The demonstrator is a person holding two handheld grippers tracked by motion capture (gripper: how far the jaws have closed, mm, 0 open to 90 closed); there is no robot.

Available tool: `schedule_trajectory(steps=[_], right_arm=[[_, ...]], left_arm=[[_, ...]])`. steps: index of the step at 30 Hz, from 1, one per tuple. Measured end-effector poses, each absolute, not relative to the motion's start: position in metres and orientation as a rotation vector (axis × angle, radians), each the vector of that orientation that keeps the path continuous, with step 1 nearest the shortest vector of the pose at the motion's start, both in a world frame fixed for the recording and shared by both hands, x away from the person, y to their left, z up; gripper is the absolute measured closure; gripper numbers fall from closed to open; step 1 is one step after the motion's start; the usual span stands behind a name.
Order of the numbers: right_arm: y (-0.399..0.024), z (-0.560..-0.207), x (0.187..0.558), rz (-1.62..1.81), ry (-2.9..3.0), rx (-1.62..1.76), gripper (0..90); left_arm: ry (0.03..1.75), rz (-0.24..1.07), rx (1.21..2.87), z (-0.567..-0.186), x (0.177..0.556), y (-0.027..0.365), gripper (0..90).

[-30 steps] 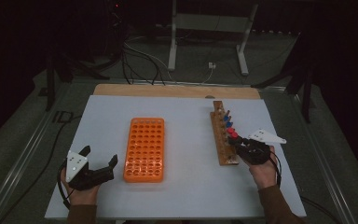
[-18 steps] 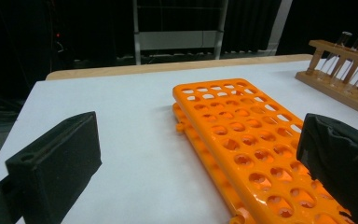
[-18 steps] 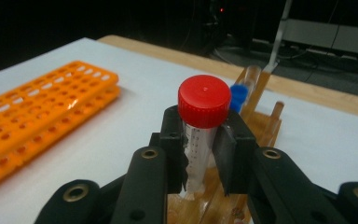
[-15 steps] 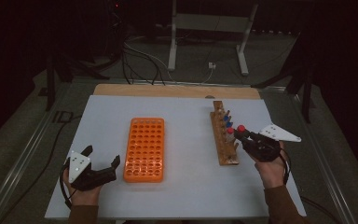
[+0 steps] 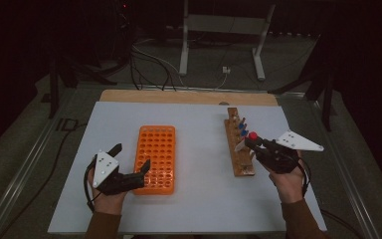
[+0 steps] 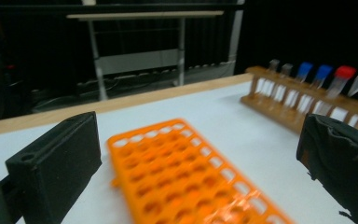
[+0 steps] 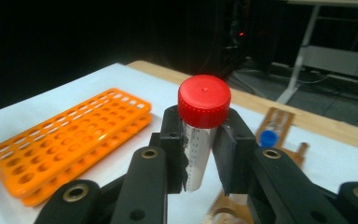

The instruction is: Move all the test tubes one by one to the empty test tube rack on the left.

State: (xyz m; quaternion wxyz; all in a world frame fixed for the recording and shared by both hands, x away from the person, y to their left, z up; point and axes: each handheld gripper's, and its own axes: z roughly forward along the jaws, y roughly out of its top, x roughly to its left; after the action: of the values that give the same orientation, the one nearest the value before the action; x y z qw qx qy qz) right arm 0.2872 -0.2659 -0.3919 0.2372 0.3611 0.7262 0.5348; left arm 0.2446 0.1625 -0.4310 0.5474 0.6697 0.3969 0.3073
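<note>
Holding a red-capped tube (image 7: 200,135) clamped between its two black jaws, the right gripper (image 5: 256,144) is sitting at the right-centre of the high view, just beside the wooden rack (image 5: 238,144). In the right gripper view the tube is standing upright mid-frame, gripped on the clear body just under the cap, probably so the cap stays free and the tube hangs straight for dropping into a hole. From the high view, tube looks lifted above the wooden rack rather than seated in it; cannot tell exactly how far clear.

Left gripper (image 5: 129,162) is resting at the lower left of the high view, jaws spread wide and holding nothing, one jaw tip at the near left corner of the orange rack (image 5: 155,158); touching or just beside, cannot tell. In the left gripper view the orange rack is lying between the open jaws, so the gripper is likely waiting there to steady it.

Blue-capped tubes (image 6: 313,74) are sitting in the wooden rack at the upper right of the left gripper view. Orange rack holes are all looking empty. Likely step in hand: carrying the red-capped tube across the white table (image 5: 204,199) toward the orange rack.
</note>
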Motion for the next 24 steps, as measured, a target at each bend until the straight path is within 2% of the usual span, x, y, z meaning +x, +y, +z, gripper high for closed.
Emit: schedule_trajectory(steps=[13,24], right_arm=[[-0.227,-0.397,0.29,1.514,2.118,0.928,74.6],[-0.199,-0.401,0.289,1.521,2.196,0.876,74.5]], left_arm=[[0.791,0.574,1.714,-0.428,0.274,0.081,1.8],[0.687,0.462,1.805,-0.432,0.284,0.041,14.5]])
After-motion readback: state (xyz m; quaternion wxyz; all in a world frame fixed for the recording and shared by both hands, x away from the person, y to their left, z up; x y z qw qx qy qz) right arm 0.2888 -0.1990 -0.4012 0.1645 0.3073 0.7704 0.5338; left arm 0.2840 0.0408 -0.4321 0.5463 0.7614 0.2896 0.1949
